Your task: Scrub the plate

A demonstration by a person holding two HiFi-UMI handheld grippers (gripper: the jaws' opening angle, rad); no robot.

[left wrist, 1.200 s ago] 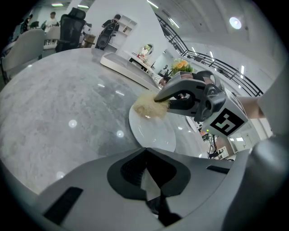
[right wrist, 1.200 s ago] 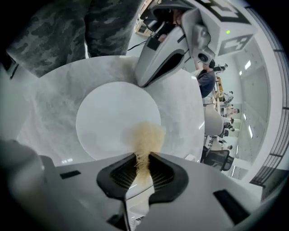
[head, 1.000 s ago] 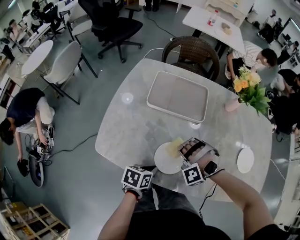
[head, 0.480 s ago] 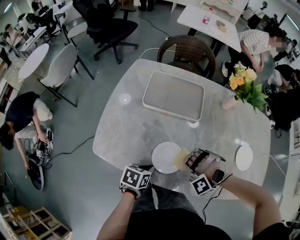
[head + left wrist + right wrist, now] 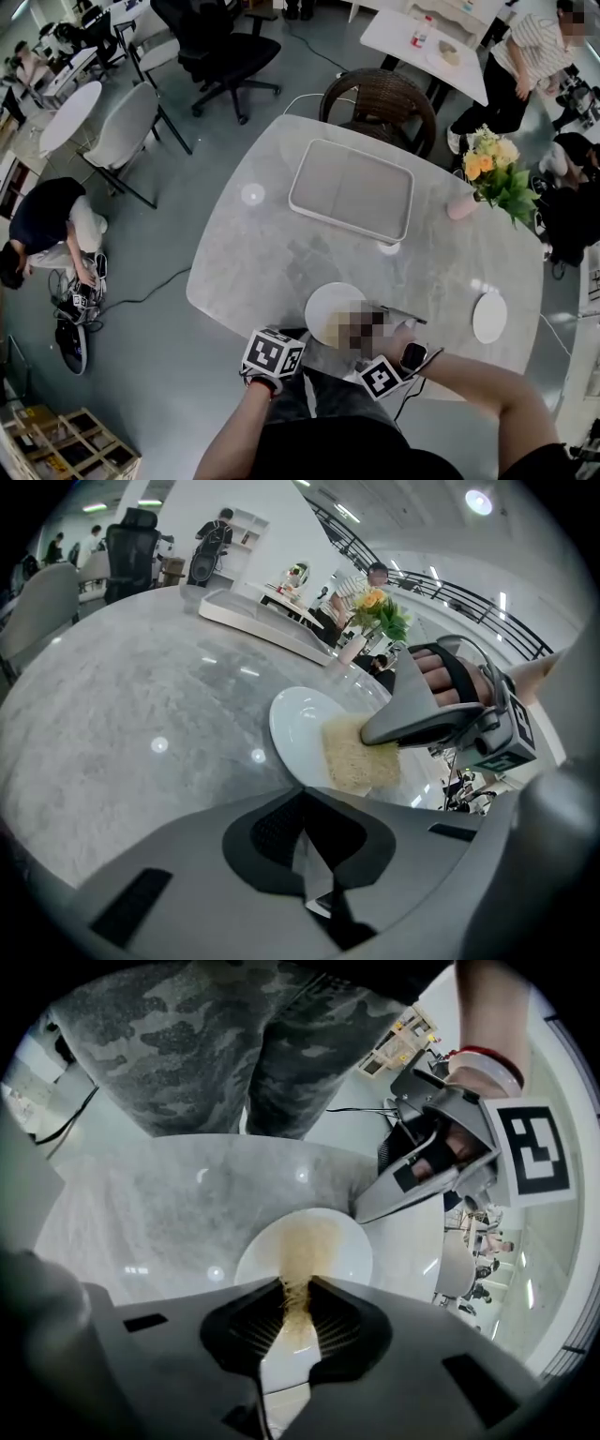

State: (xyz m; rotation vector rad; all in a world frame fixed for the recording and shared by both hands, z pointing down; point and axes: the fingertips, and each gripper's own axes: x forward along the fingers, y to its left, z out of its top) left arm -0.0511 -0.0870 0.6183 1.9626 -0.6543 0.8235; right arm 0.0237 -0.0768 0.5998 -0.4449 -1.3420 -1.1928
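Head view shows the white plate (image 5: 323, 314) at the 6 o'clock edge of the marble table (image 5: 272, 253), with a tray (image 5: 352, 190) at 12 o'clock from it. The right claw (image 5: 295, 1302) is clamped on a yellow sponge (image 5: 305, 1251) pressed flat on the plate. The left claw (image 5: 305, 832) is closed on the plate's rim, around 7 o'clock.

The head camera looks steeply down on the tabletop (image 5: 272, 234). Both hand-held cameras sit low and close, facing opposite ways across the plate (image 5: 324, 307).
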